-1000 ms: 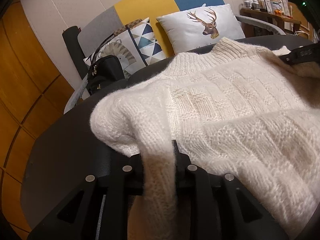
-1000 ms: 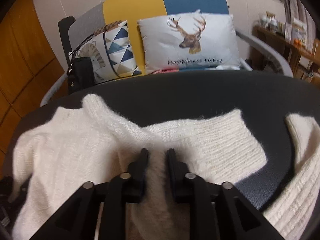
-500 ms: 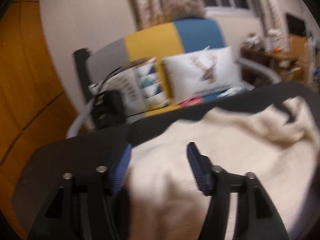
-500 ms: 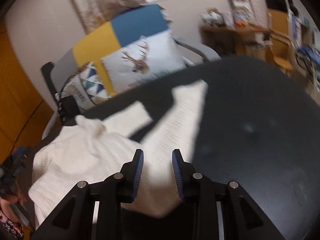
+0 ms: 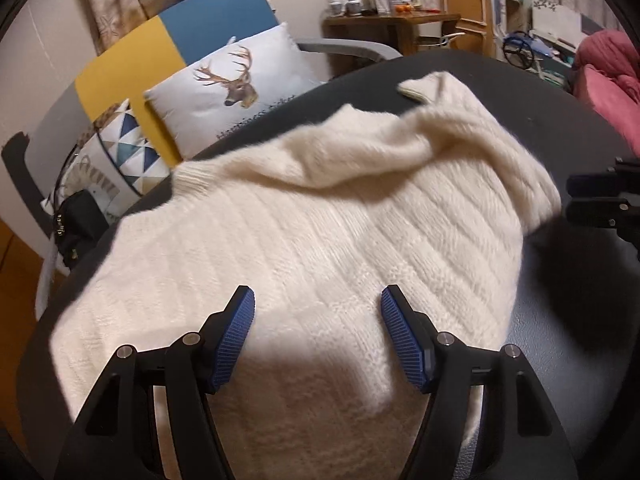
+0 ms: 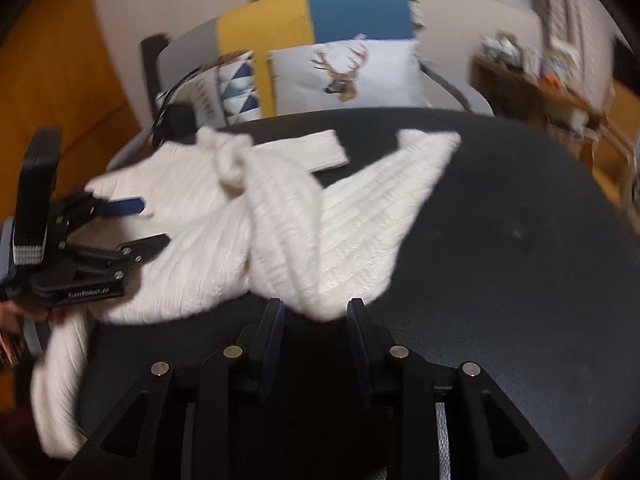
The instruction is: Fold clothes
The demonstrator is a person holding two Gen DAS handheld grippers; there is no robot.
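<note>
Between folds: cream sweater [image 5: 304, 216] rumpled on dark table [image 6: 500, 240], centre to 9 o'clock. Left gripper [image 5: 318, 332] wide, empty; right gripper [image 6: 316, 320] opening (nothing clamped). Next: regrip 2 edges.

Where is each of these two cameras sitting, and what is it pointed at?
Left wrist: rides on the left gripper, looking down along its open fingers at the cream sweater on the dark table; the right gripper shows at the right edge.
Right wrist: rides on the right gripper, jaws opening, sweater edge between them; the left gripper shows at left.
Shared: sweater, table, deer pillow, colour-block sofa.
</note>
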